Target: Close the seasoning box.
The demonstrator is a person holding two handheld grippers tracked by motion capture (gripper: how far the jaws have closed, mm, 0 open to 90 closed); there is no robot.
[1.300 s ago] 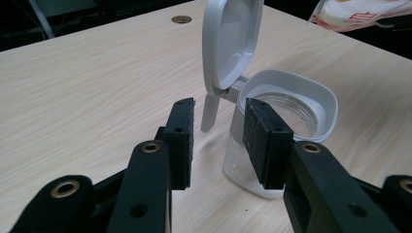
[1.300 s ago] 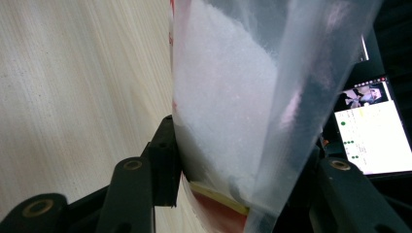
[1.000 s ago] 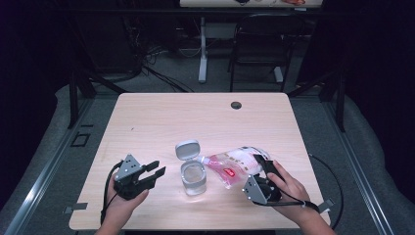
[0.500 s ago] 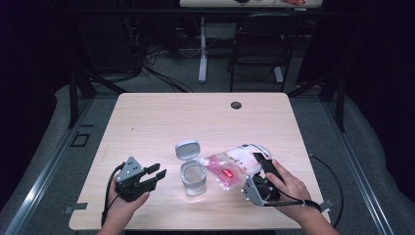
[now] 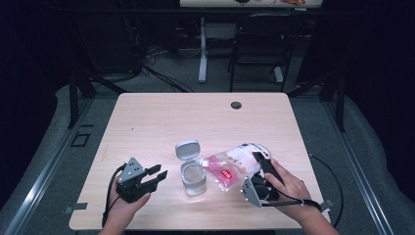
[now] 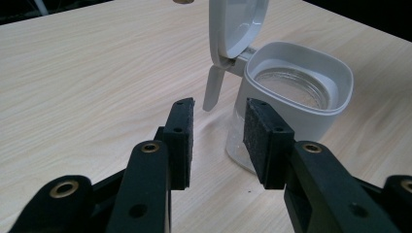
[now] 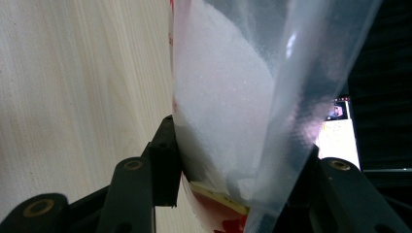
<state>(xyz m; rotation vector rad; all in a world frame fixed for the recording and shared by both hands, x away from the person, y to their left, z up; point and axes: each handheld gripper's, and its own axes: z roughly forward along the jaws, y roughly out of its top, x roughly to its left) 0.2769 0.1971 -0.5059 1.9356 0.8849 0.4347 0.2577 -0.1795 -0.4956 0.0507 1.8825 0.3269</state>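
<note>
My right gripper lies tipped on its side near the table's front edge, my hand wrapped over it from behind, its jaws clamped on the bag. In the right gripper view the two black pads press the clear plastic from either side, low on the bag. My left gripper sits low over the wood with its jaws apart and nothing between them, pointing toward the jar, my left hand beneath it.

The jar stands upright between the two grippers, just ahead of the left jaws and apart from them; in the left gripper view it sits past the right-hand pad. Its flip lid is swung open and stands up on the far side, hinged at the rim. Beyond both grippers the table carries a small dark round grommet near its far edge, well apart.

The bag is clear plastic with pink and red print, holding white granules. It is tilted with its narrow mouth toward the jar's opening, reaching the rim as far as I can tell. The jar is clear glass with a pale plastic collar; inside I can't judge the fill.
</note>
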